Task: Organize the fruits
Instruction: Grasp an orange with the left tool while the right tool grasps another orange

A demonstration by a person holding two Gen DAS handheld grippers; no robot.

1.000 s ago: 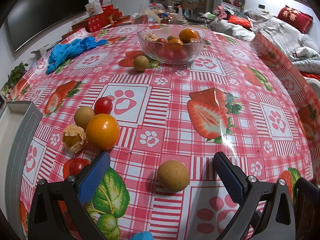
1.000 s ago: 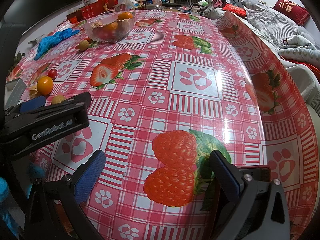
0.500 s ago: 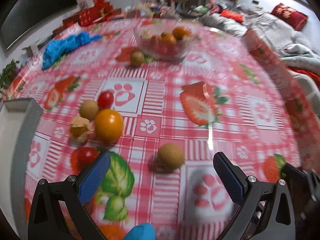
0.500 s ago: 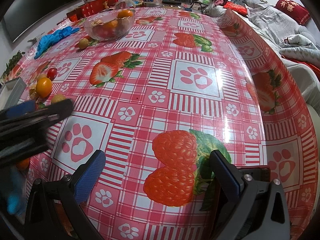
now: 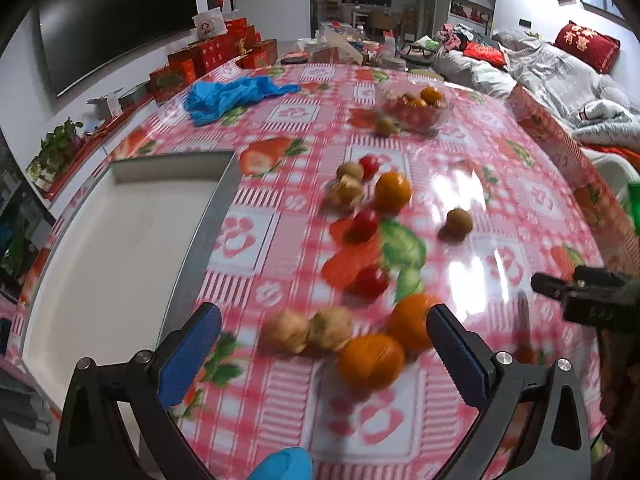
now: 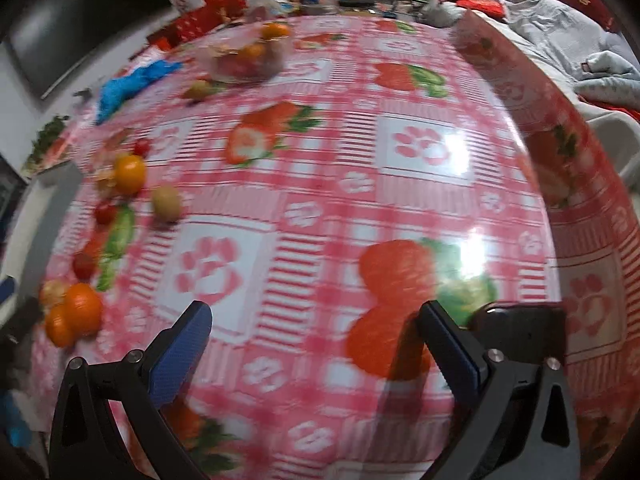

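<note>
My left gripper (image 5: pixel 320 344) is open above the near part of the table, with nothing between its blue pads. Just beyond it lie two oranges (image 5: pixel 370 360), two pale brown fruits (image 5: pixel 308 330) and a red tomato (image 5: pixel 370 280). Farther off sit another orange (image 5: pixel 392 192), a husked fruit (image 5: pixel 346 194), more tomatoes (image 5: pixel 362 226) and a lone brown fruit (image 5: pixel 458 222). A glass bowl of fruit (image 5: pixel 414 110) stands at the back. My right gripper (image 6: pixel 316 344) is open and empty over bare tablecloth; the fruits (image 6: pixel 128 174) lie to its left. Both views are blurred.
A white tray with a grey rim (image 5: pixel 120 240) lies at the table's left. A blue cloth (image 5: pixel 232 94) sits at the back left, red boxes (image 5: pixel 208 58) behind it. The right gripper's black body (image 5: pixel 592 292) shows at the right. A bed (image 5: pixel 560 68) stands beyond the table.
My left gripper has pulled back and swung left, bringing the white tray and more near fruits into view. The right gripper has also shifted, and the left gripper has left its view.
</note>
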